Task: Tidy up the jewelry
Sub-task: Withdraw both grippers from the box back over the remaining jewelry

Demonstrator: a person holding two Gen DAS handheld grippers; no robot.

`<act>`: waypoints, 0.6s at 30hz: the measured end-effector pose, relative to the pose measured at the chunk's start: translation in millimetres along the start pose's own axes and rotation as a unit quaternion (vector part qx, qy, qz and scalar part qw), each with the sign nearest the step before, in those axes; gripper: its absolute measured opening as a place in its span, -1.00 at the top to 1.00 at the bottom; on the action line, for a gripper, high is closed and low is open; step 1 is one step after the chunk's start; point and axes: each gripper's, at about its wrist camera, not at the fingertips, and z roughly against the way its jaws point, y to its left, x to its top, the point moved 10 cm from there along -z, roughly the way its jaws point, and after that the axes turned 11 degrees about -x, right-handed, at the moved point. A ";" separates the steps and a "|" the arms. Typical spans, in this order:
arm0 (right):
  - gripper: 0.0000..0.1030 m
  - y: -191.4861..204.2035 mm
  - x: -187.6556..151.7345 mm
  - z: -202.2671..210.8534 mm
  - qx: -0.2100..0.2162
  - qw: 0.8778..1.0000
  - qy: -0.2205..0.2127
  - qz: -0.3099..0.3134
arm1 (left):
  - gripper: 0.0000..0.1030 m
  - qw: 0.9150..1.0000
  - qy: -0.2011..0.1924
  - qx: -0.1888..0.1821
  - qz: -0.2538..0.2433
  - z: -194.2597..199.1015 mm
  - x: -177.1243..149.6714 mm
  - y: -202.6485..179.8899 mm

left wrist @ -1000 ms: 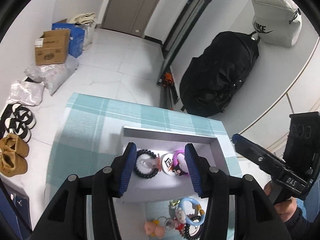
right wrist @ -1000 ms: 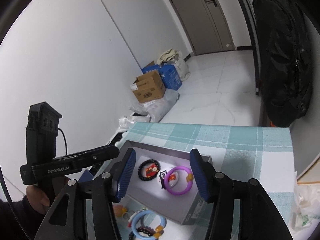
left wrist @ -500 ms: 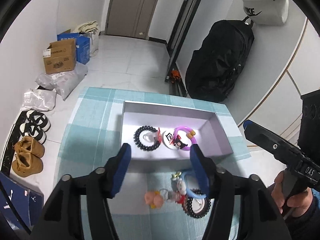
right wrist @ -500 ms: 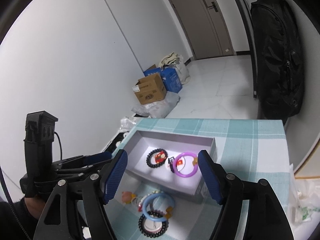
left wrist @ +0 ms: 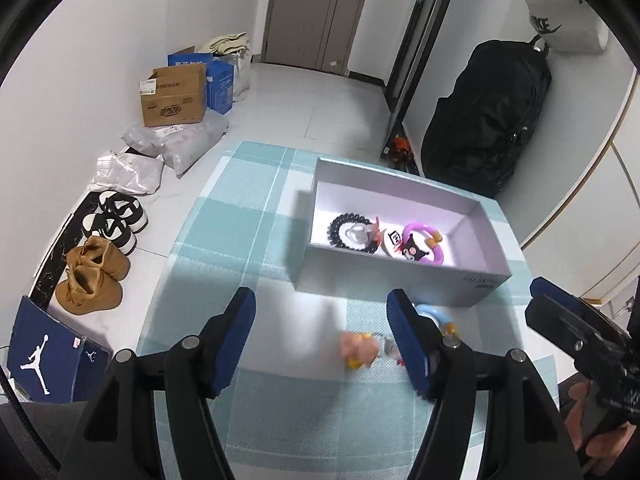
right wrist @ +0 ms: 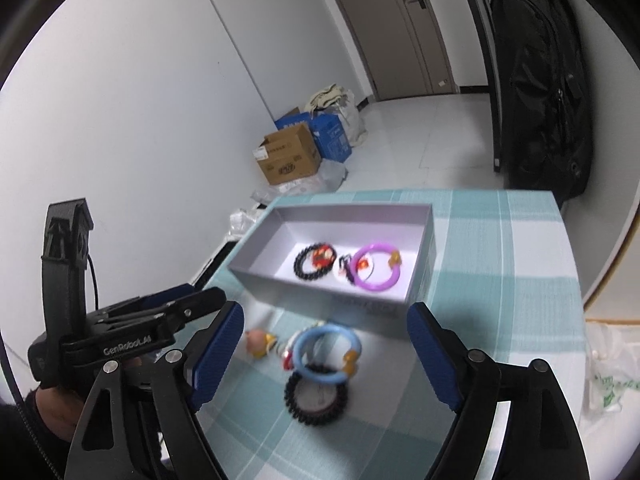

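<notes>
A grey open box [left wrist: 400, 286] [right wrist: 320, 296] stands on the teal checked tablecloth [left wrist: 240, 248]. Inside lie a black bead bracelet [left wrist: 344, 229] [right wrist: 306, 270], a purple ring bracelet [left wrist: 434, 254] [right wrist: 378, 270] and small charms. In front of the box lie a blue ring bracelet [right wrist: 326, 354], a black bead bracelet [right wrist: 316, 398] and a pink figure charm [left wrist: 358, 348] [right wrist: 256, 342]. My left gripper [left wrist: 322, 334] is open and empty above the cloth. My right gripper [right wrist: 324, 354] is open and empty above the loose pieces.
On the floor at left are cardboard and blue boxes [left wrist: 176, 96], plastic bags [left wrist: 132, 170], shoes [left wrist: 116, 222] and a blue shoe box [left wrist: 44, 354]. A black backpack [left wrist: 484, 120] leans against the wall beyond the table. A plastic bag [right wrist: 608, 372] is at right.
Both grippers have pulled back from the box toward the near side of the table. The loose jewelry in front of the box has come into view.
</notes>
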 end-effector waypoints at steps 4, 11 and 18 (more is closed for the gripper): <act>-0.65 5.4 -10.9 -0.3 -0.009 1.000 0.006 0.010 | -0.24 1.000 0.002 0.001 -0.009 3.3 -6.8 0.6; -0.74 6.9 -24.1 -0.9 -0.024 0.999 0.018 0.010 | -0.26 1.000 0.020 -0.007 -0.020 2.1 -20.2 0.1; -0.78 6.4 -32.5 -3.4 -0.043 0.999 0.026 0.016 | -0.27 0.999 0.039 -0.027 -0.022 -5.1 -28.0 -4.2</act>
